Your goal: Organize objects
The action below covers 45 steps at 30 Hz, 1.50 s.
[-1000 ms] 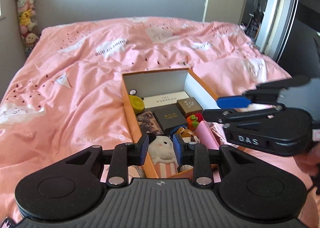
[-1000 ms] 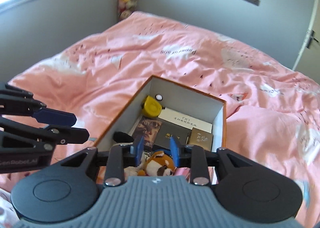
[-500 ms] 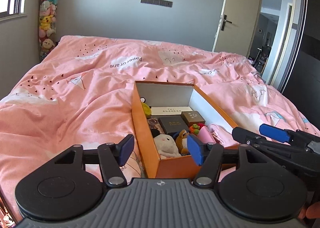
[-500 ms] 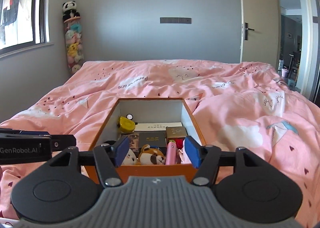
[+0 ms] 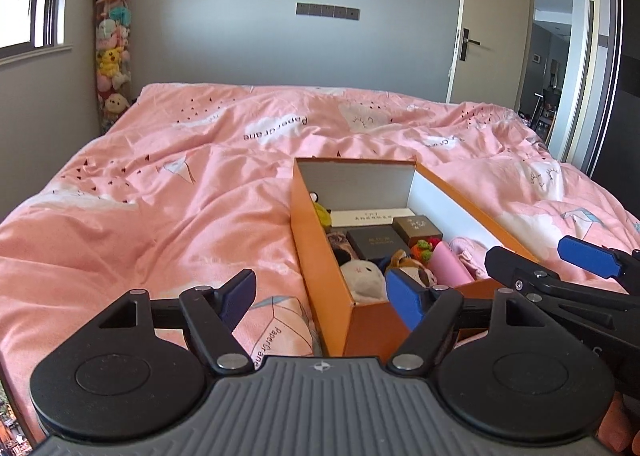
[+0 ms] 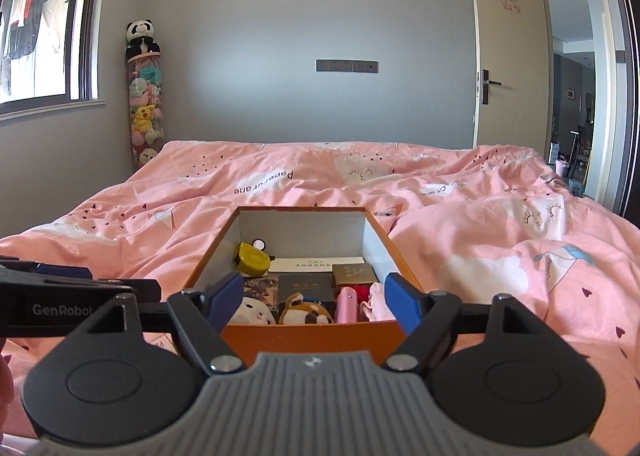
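You held both grippers low at the near end of the open orange cardboard box (image 6: 308, 336), which sat on the pink printed duvet (image 5: 180, 196) at lower centre of both views. The left gripper (image 5: 322, 296) had just been opening, and its blue-padded fingers stood wide apart with only the box's near left corner showing between them, nothing pressed. The right gripper (image 6: 310, 302) had also just been opening; its fingers stood apart, framing the near wall of the box, with no pad bearing on it.

Hazards from this position, as a judgement:
- The box rested on soft bedding — a push on its near wall could have tilted or slid it rather than held it square.
- The two grippers were close together at the lower right of the left view; a reach by either into the box could have knocked them together.
- The near items were packed tight, so closing on one could have dragged its neighbour out.

Box contents:
- Far end: a yellow round tape measure (image 6: 252, 258) at the left and a flat white card box with printed lettering (image 6: 316, 265).
- Middle: a black square gift box (image 6: 306, 288) and a smaller brown square box (image 6: 354, 274).
- Near end: a white round plush toy (image 6: 256, 312), a brown-and-white plush animal (image 6: 306, 314), a pink cylindrical tube (image 6: 346, 308) and a pale pink soft item (image 6: 374, 304) against the right wall.
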Motion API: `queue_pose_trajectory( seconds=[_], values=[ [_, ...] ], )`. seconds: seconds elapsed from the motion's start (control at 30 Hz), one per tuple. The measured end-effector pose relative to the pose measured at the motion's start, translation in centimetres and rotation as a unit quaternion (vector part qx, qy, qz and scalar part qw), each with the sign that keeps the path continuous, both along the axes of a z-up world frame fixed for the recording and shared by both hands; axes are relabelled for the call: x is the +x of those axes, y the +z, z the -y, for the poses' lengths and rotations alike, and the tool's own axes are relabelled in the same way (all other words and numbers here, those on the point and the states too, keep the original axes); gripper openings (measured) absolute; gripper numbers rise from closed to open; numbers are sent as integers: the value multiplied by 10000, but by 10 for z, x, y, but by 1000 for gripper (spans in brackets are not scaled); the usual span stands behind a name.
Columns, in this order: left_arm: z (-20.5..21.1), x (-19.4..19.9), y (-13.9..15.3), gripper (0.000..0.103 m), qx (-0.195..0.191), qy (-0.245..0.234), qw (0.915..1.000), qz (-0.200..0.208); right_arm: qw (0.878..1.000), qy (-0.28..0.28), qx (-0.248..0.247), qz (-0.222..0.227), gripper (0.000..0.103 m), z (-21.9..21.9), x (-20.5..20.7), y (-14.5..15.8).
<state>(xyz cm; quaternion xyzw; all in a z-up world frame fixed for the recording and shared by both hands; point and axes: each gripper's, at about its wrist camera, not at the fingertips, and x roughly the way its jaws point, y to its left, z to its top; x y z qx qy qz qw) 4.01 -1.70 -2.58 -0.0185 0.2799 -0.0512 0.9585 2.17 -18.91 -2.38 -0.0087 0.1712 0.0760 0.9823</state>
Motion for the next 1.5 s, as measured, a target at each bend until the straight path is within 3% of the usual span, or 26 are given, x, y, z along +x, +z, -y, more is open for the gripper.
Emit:
queue_pose_trajectory(
  seconds=[0.63, 1.5],
  values=[
    [-1, 15, -26, 89, 43, 259, 9960, -850, 9983, -38, 123, -572, 83, 3, 17, -21],
    [7, 13, -27, 89, 174, 216, 9957, -884, 9976, -36, 36, -694, 86, 1, 20, -26]
  ],
)
